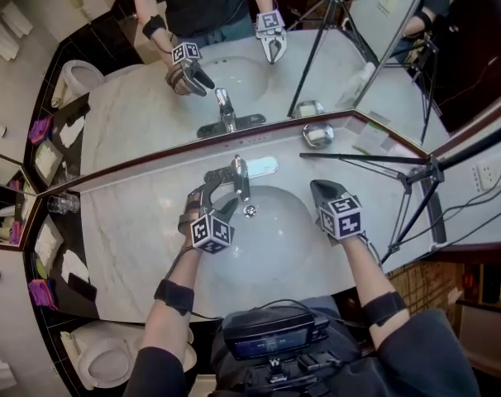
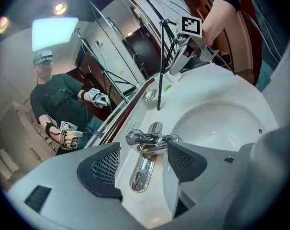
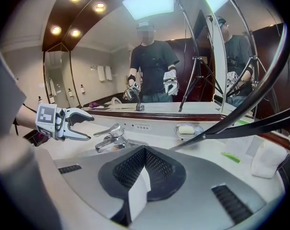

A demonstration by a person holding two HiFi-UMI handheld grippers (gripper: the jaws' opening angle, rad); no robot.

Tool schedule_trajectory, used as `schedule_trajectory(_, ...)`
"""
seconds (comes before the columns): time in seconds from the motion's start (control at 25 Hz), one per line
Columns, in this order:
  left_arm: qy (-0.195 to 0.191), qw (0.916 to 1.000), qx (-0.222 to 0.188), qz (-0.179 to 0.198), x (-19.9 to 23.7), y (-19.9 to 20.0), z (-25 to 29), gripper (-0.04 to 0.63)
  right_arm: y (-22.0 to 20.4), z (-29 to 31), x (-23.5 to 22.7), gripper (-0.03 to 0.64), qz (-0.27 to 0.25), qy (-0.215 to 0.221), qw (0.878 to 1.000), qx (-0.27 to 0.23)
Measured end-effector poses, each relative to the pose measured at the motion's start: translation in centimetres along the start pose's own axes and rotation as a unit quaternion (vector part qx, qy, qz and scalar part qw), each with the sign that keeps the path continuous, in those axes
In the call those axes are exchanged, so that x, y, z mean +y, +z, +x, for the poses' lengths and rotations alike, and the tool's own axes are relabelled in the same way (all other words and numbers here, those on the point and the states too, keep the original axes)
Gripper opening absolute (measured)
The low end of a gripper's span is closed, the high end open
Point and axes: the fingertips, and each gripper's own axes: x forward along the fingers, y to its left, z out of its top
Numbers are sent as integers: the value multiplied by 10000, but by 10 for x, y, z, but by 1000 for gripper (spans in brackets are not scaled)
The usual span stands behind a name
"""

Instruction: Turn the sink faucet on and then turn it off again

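Head view: faucet [image 1: 238, 176] sits at back rim of basin [image 1: 279, 251], L gripper [image 1: 215, 203] spread wide w/ faucet lined up in the gap, pads clear of it, R gripper [image 1: 318, 190] closed tight & empty over basin's right edge, tripod leg [image 1: 358, 157] just beyond, bowl open between grippers.

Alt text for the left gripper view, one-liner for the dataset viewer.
The left gripper has its jaws wide open, with the chrome faucet and its lever just ahead between them. The white basin lies to the right, with the right gripper above its far side. A mirror at left reflects the person.
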Motion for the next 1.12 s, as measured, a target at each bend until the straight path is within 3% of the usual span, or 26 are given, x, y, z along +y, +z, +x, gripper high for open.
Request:
schedule_trajectory(0.52, -304, 9995, -14, -31, -12, -1, 54, 287, -3, -9, -28, 19, 84, -245, 9997, 38)
schedule_trajectory(0.64, -231, 9997, -77, 19, -10, 3, 57, 276, -7, -9, -32, 19, 127, -254, 9996, 48)
schedule_trajectory(0.72, -170, 9998, -108, 72, -8, 6, 57, 234, -10, -7, -32, 19, 145, -248, 9996, 73)
schedule_trajectory(0.88, -84, 9998, -111, -138, -2, 15, 53, 225, -10, -3, -29, 20, 134, -207, 9997, 76)
schedule_trajectory(1.12, -198, 9994, -142, -235, -4, 17, 51, 159, -6, 2, -22, 20, 92, -133, 9998, 81)
